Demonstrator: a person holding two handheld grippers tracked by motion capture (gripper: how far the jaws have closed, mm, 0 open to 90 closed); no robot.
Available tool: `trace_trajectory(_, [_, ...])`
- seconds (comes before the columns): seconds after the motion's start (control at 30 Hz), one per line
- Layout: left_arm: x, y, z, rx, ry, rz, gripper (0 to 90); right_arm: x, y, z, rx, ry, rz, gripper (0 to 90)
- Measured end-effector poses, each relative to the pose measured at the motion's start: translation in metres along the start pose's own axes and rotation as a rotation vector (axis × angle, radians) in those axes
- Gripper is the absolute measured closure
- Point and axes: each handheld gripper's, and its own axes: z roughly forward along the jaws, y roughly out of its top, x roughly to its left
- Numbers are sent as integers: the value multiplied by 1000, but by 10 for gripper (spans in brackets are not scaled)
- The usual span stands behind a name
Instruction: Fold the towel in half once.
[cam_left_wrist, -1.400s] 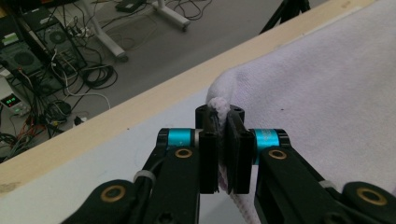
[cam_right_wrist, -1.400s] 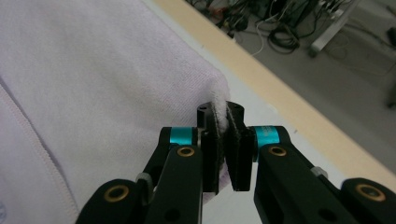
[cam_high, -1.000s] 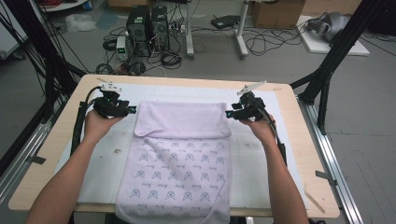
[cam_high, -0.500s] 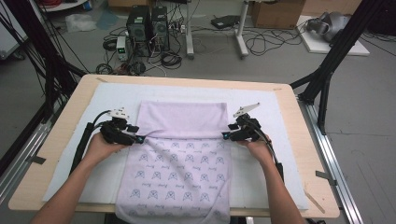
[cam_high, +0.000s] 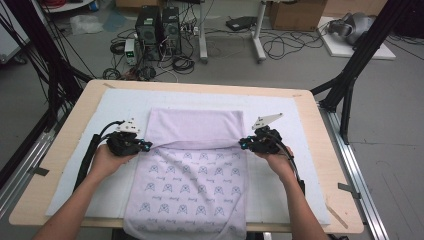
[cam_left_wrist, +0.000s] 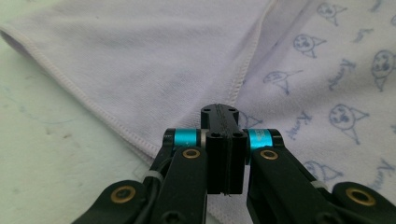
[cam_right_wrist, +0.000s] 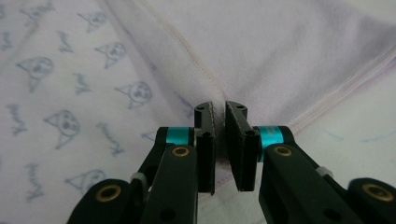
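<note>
Folding the lilac towel (cam_high: 192, 165) at frame centre

We have just closed both tongs, left gripper (cam_high: 145, 145) and right gripper (cam_high: 244, 144), on the folded edge's two ends, so the fold stays even.

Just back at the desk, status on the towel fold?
Left hand-held gripper and right hand-held gripper just closed, each on a corner of the lilac towel. Far part folded over. Nothing in the way.

Even soft indoor light, slightly blurred close-ups.
</note>
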Motion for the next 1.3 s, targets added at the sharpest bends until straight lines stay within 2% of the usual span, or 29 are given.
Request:
trace_trajectory(0.1, [-1,-1,-8,-25,-3,-6,895,6,2,-8,-19,-1,-15,826])
trace_trajectory(0.17, [-3,-3,-10,-28,-6,-3,895,10,2,-11,-21,13,-20,825])
trace_trajectory(0.2, [-4,-5,-11,-25,-10,0,895,13,1,-13,-27,3,-39,825])
trace_trajectory(0.27, [-7,-8,-13,-26,-12,6,895,17,-1,-15,-31,13,-40,826])
trace_trajectory(0.33, [-9,-12,-16,-31,-22,3,895,21,-3,-17,-31,4,-48,824])
trace_trajectory(0.47, [-13,-18,-19,-49,-30,-2,895,21,-11,-18,-26,8,-30,817])
trace_trajectory(0.53, [-14,-21,-18,-46,-43,-2,895,21,-13,-14,3,12,-27,807])
trace_trajectory(0.57, [-15,-22,-16,-44,-45,-6,868,21,-13,-13,15,7,-28,801])
trace_trajectory(0.67, [-18,-25,-4,-19,-43,-25,585,21,-14,-8,28,27,-21,770])
trace_trajectory(0.73, [-20,-25,4,4,-47,-16,524,23,-14,-3,49,34,-15,741])
trace_trajectory(0.8, [-22,-25,12,21,-15,1,487,23,-16,2,77,36,-15,732])
trace_trajectory(0.83, [-23,-25,13,15,3,12,500,24,-16,4,85,37,-13,732])
trace_trajectory(0.87, [-23,-23,13,19,26,25,561,24,-17,6,89,40,-15,732])
trace_trajectory(0.9, [-22,-22,13,15,34,18,644,24,-17,7,93,38,-17,732])
trace_trajectory(0.93, [-21,-22,13,11,26,10,738,24,-18,8,94,39,-16,734])
trace_trajectory(1.0, [-19,-21,11,12,25,7,871,23,-17,7,88,34,-14,744])
trace_trajectory(1.13, [-20,-20,1,-19,44,-2,881,24,-15,-1,68,18,-30,773])
trace_trajectory(1.3, [-27,-14,-29,-76,51,14,883,28,-10,-25,-38,1,-34,799])
